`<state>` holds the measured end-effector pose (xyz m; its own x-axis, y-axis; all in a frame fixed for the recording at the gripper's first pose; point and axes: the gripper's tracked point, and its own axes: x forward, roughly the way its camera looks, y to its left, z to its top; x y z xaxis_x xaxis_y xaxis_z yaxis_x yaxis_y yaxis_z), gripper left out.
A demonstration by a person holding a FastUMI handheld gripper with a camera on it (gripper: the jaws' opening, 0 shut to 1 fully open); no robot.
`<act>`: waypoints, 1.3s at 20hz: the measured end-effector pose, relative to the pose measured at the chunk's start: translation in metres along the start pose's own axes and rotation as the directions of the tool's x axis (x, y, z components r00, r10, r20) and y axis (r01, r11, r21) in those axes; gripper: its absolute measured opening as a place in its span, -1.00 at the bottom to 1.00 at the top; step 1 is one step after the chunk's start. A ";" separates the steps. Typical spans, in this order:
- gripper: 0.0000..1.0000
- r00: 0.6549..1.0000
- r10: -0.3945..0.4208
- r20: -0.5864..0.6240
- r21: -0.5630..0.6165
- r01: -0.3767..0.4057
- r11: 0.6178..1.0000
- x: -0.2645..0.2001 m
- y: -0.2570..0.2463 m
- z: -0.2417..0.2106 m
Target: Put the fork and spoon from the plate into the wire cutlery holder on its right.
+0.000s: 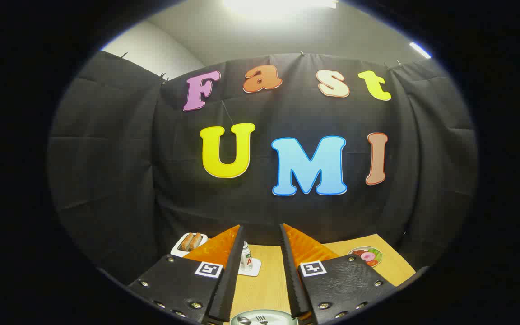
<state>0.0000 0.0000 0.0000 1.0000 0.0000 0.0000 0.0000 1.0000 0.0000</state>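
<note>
- Gripper view looks level across a wooden table (pixel 264 284) toward the booth's black cloth wall — the gripper (pixel 261 234) is held high, its fingers spread with nothing between them.
- The plate (pixel 282 317) sits at the near edge of view, low between the finger bases; the spoon (pixel 243 320) and fork (pixel 261 320) lie on it side by side, spoon to the left.
- Long axes cannot be told — just the heads show.
- Judgement: the cutlery lies below and nearer than the fingertips, so the gripper must tip down and pull back before any pinch.
- Wire cutlery holder: not located from here.
- Far ahead: a small bottle (pixel 246 257) on a white coaster, a dish of bread (pixel 189 242) far left, a salad plate (pixel 366 256) far right.
- Open tabletop runs between plate and bottle.
</note>
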 end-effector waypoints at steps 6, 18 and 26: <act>-0.04 1.000 0.001 -0.016 -0.006 -0.001 1.000 0.001 0.000 -0.002; -0.04 0.999 -0.014 -0.031 -0.012 0.014 1.000 -0.001 -0.001 -0.006; -0.04 0.973 -0.031 -0.228 -0.064 0.017 0.998 -0.003 -0.007 -0.073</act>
<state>-0.0034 -0.0070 -0.0730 0.9731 -0.0307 -0.2284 0.0165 0.9978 -0.0636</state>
